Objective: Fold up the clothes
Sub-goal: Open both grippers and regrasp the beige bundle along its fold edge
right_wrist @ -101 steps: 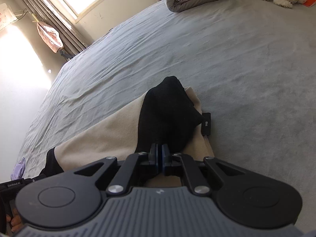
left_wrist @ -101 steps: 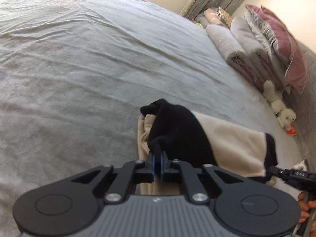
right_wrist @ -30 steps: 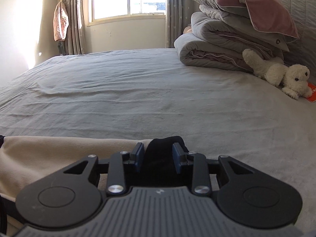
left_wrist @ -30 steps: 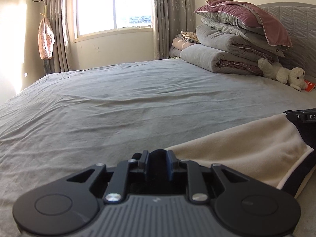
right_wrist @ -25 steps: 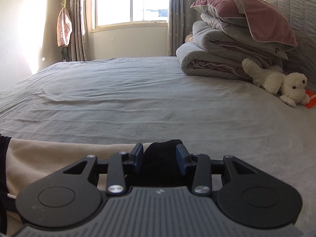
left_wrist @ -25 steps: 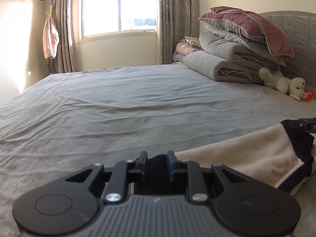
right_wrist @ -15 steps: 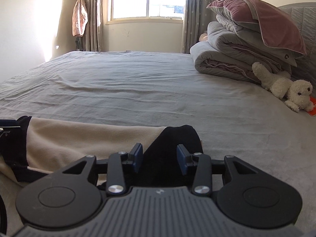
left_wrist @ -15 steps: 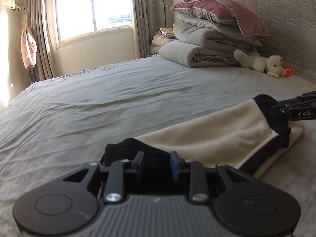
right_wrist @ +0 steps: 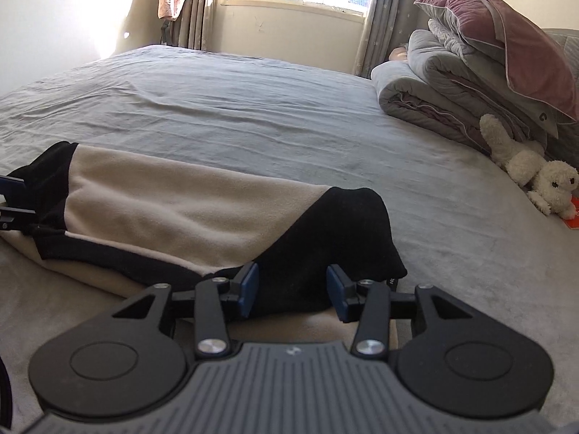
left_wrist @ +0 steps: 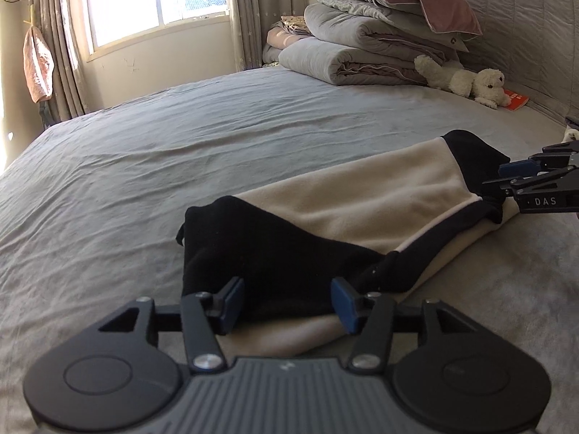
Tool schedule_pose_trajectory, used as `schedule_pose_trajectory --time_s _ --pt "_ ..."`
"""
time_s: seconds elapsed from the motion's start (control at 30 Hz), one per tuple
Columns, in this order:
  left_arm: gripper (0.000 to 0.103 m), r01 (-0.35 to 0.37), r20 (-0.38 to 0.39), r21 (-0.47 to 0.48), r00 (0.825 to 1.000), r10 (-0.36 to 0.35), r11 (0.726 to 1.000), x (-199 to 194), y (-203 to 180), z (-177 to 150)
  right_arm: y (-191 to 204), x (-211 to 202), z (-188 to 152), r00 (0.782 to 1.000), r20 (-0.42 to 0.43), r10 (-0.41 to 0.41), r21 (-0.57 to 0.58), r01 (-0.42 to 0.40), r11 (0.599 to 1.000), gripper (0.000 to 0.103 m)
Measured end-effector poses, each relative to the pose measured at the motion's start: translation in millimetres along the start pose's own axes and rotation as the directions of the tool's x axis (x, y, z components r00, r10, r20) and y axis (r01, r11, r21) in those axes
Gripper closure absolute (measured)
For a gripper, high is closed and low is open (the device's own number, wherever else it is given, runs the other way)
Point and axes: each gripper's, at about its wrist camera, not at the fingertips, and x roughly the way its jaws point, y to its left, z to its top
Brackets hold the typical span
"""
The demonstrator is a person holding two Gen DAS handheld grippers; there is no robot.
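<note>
A cream garment with black ends (left_wrist: 362, 202) lies folded in a long strip on the grey bed (left_wrist: 181, 137). My left gripper (left_wrist: 287, 303) sits low at its near black end (left_wrist: 275, 253); the jaws are opening, and the blue pads (left_wrist: 231, 302) stand clear of the cloth lying between them. In the right wrist view the same garment (right_wrist: 173, 209) runs leftward. My right gripper (right_wrist: 292, 291) is at the other black end (right_wrist: 333, 238), jaws opening, pads off the fabric. Each gripper shows at the other view's edge: the right gripper (left_wrist: 535, 184) and the left gripper (right_wrist: 11, 199).
Folded grey quilts topped by a mauve pillow (left_wrist: 380, 36) are stacked at the head of the bed against a padded headboard (left_wrist: 524, 29). A white plush dog (right_wrist: 532, 170) and a red booklet (left_wrist: 515, 99) lie beside them. A curtained window (left_wrist: 155, 0) is behind.
Both grippers were shut on the garment's black ends. Their jaws have since spread and let go, and both have drawn back, so the garment rests flat on the bed.
</note>
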Motion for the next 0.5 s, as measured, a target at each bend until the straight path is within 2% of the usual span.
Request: schedule_pose_trajectory --time_s 0.17,0.3,0.37,0.5 --pt "0.036 0.055 -0.033 -0.162 0.998 -0.061 0.985 -15 26 3 4 -14 7 1.000 0.002 0.022 0.021 -0.022 1.000 0.053" --pt "0.032 0.132 -0.052 -0.379 0.985 -0.163 0.916 -20 61 1 12 -26 13 0.997 0.031 0.071 0.027 -0.071 0.997 0.052" --pt "0.032 0.140 -0.051 -0.448 0.982 -0.181 0.883 -19 74 0 16 -30 17 0.995 0.042 0.093 0.031 -0.095 0.995 0.052" --pt "0.032 0.132 -0.063 -0.534 0.979 -0.195 0.835 -7 91 -1 30 -31 24 0.990 0.047 0.133 0.020 -0.134 0.991 0.052"
